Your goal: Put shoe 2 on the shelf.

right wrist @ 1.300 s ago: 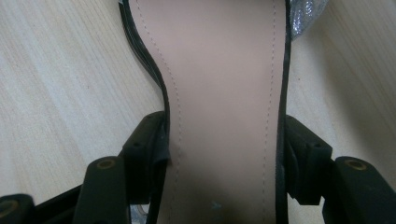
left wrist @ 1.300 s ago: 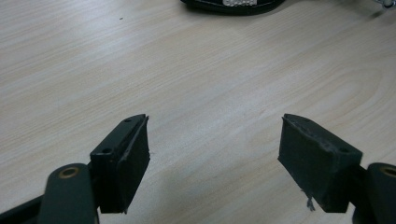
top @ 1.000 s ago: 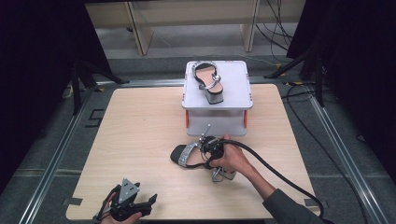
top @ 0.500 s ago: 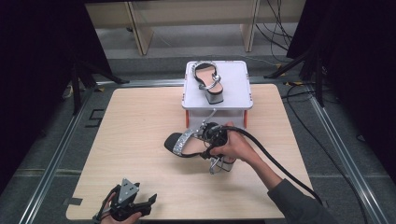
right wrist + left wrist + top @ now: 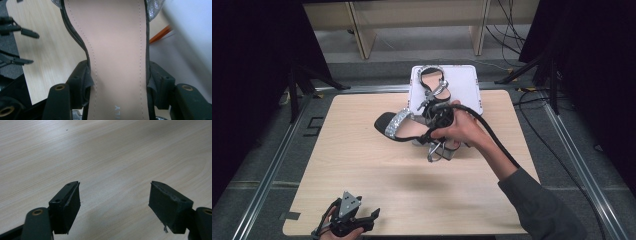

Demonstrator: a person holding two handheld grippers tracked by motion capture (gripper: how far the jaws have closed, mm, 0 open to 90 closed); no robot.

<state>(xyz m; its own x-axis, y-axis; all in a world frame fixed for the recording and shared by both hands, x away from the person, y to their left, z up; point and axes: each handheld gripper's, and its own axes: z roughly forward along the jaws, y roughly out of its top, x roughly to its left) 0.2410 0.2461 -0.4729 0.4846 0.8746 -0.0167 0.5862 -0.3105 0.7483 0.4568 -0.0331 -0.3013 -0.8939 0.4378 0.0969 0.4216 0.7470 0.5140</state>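
My right gripper is shut on a black high-heeled sandal with a glittery silver strap, holding it in the air over the middle of the table, toe to the left. The right gripper view has both jaws clamped on the sides of the sandal's tan insole. A matching sandal lies on the white box at the table's far edge. My left gripper rests at the near left edge of the table, open, with only bare wood between its jaws.
The wooden table is bordered by metal rails on a grey floor. A thick black cable runs from the right gripper along the forearm. Dark curtains stand on both sides, with wooden furniture legs and cables behind.
The right gripper has lifted the sandal off the table and carried it up and back toward the white box. The left gripper has stayed put.
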